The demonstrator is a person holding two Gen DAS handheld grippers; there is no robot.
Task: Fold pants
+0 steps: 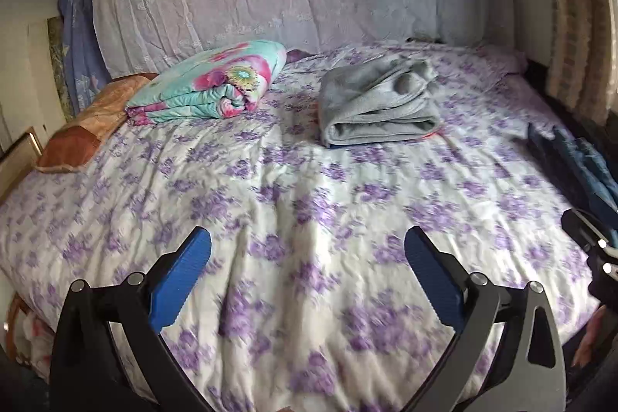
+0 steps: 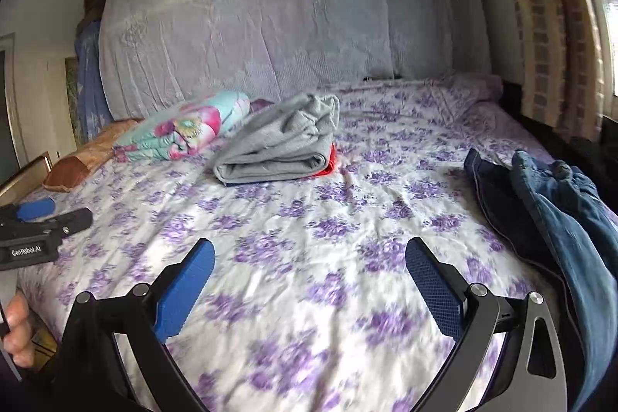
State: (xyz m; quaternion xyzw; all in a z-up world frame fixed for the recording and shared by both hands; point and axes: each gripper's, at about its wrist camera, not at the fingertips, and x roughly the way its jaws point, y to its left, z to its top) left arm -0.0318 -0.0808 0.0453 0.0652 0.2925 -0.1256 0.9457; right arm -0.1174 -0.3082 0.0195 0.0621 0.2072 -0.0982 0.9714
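Both grippers, left [image 1: 308, 246] and right [image 2: 310, 257], released over bed [image 2: 293, 296]; jeans [image 2: 556, 211] unfolded at right edge, grab next.

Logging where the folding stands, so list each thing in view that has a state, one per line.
left tool: open, holding nothing, above the bedsheet.
right tool: open, holding nothing.
blue jeans: unfolded, crumpled at the bed's right edge, ungripped.
dark pants: unfolded, lying beside the jeans.
grey garment: folded, lying on a red item.
floral quilt: folded in a bundle.
bedsheet: spread, wrinkled.
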